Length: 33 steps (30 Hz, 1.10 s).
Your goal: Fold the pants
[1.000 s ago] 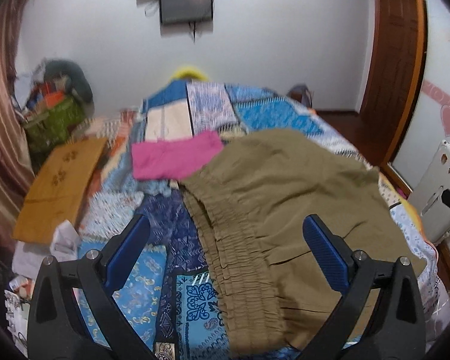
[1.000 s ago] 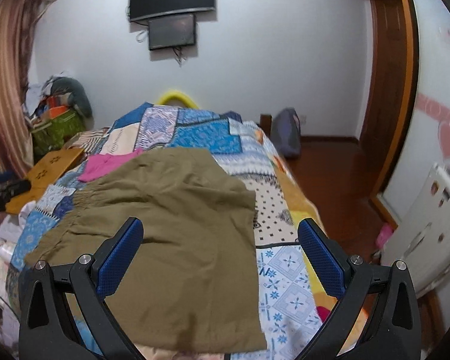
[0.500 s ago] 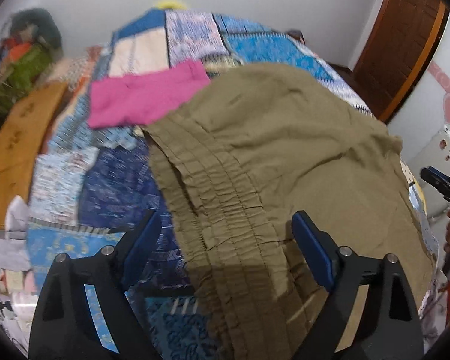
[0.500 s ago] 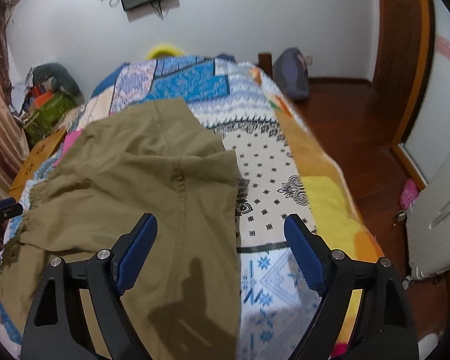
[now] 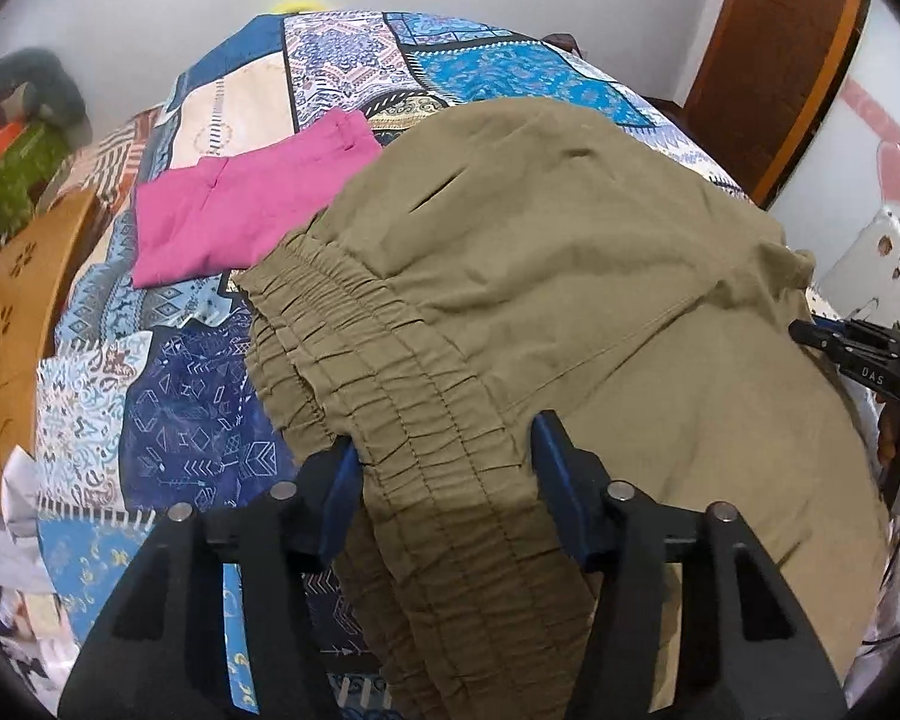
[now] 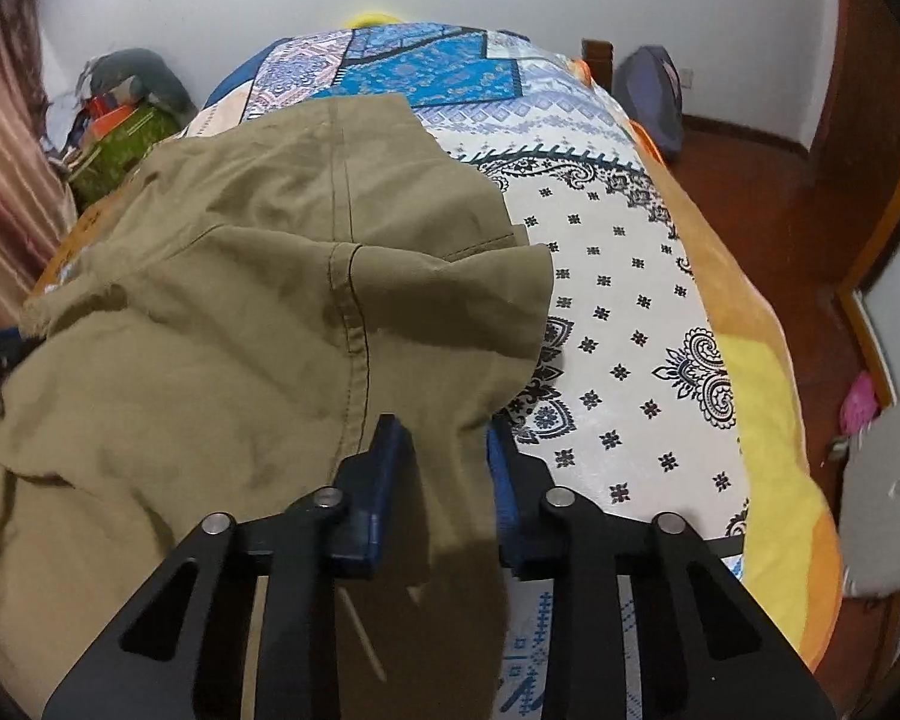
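Olive-khaki pants (image 5: 570,276) lie spread across a patchwork-quilt bed (image 5: 198,420). In the left wrist view my left gripper (image 5: 447,459) has its blue fingers closed partway around the gathered elastic waistband (image 5: 390,396), with the band bunched between them. In the right wrist view my right gripper (image 6: 444,468) has its blue fingers closed on the hem edge of a pant leg (image 6: 306,312) near its seam. The fabric hides the fingertips. The right gripper's black body also shows at the right edge of the left wrist view (image 5: 870,360).
A folded pink garment (image 5: 240,210) lies on the bed behind the waistband. A wooden board (image 5: 12,312) and clutter stand left of the bed. The bed's right edge (image 6: 768,396) drops to a wooden floor, with a dark bag (image 6: 654,96) and a white appliance (image 6: 888,492) there.
Both grippers came down and forward onto the pants and narrowed from wide open, the left around the waistband, the right around the leg hem. The fabric has bunched at both grips.
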### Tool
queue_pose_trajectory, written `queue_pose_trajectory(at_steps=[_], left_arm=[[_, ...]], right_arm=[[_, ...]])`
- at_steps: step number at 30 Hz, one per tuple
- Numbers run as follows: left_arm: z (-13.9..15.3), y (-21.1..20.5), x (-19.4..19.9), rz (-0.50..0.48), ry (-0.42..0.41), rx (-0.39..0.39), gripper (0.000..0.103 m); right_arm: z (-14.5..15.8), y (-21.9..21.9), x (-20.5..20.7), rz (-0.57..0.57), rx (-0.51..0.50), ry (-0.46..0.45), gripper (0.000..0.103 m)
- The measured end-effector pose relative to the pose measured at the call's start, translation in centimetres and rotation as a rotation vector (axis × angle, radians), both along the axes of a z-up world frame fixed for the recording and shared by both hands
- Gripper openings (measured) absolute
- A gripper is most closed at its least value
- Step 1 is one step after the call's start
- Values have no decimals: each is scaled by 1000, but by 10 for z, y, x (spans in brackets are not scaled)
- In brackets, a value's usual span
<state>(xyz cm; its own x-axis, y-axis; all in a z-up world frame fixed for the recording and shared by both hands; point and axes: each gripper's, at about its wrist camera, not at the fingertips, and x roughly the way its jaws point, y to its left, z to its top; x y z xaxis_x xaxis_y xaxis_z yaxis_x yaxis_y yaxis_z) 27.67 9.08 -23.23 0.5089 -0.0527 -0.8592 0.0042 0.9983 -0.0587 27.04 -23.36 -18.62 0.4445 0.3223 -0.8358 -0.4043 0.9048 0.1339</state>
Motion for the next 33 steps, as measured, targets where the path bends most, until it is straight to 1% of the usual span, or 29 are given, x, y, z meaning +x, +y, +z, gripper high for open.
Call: queue_pose_trajectory(at_steps=[2,4,5,8,11,12,15,16,18,20,23,25,26,28,30,32,33], left_arm=[[0,1,-1,-1,-3,18,53],[2,3,0,2,-6,43,53],[2,5,1,7,-3,42,53],[5,9,6,29,2,43,53],[3,10,13,18,25,56,53],[0,10,16,3,54,52,54],[4,11,11,1,53,47,54],[9,13,9,3,44,37,54],[19,17,4,15,16,22,55],[26,22,2,32,1,8,55],[33,31,9,52,-9,-25,56],[33,34,18,63,-9,-23,57],[31,35,21,67,-4,-23,60],[22,37,33,70,18,-32,61],[14,39,39,71,40,-39,62],[4,39,44,73,58,-48,62],[-1,40,46,73,67,-66,62]], right_arm=[[-1,-5,-3,-4,-4,-2,14],[-1,-6,-6,-10,-14,-2,13],[-1,-7,-9,-14,-16,-1,12],[1,-7,-16,-8,-21,8,11],[3,-5,-17,-8,-28,16,10],[4,-5,-18,-3,-35,19,10],[10,-5,-16,6,-39,37,11],[12,-4,-14,13,-42,44,13],[21,-4,-13,16,-48,28,22],[32,-2,-12,18,-35,-2,37],[50,1,-2,21,4,-64,46],[57,5,11,19,25,-91,49],[58,8,16,16,33,-98,49],[56,13,34,12,66,-96,49],[49,17,49,15,84,-75,49],[38,20,63,12,81,-46,49],[28,23,75,19,74,-11,49]])
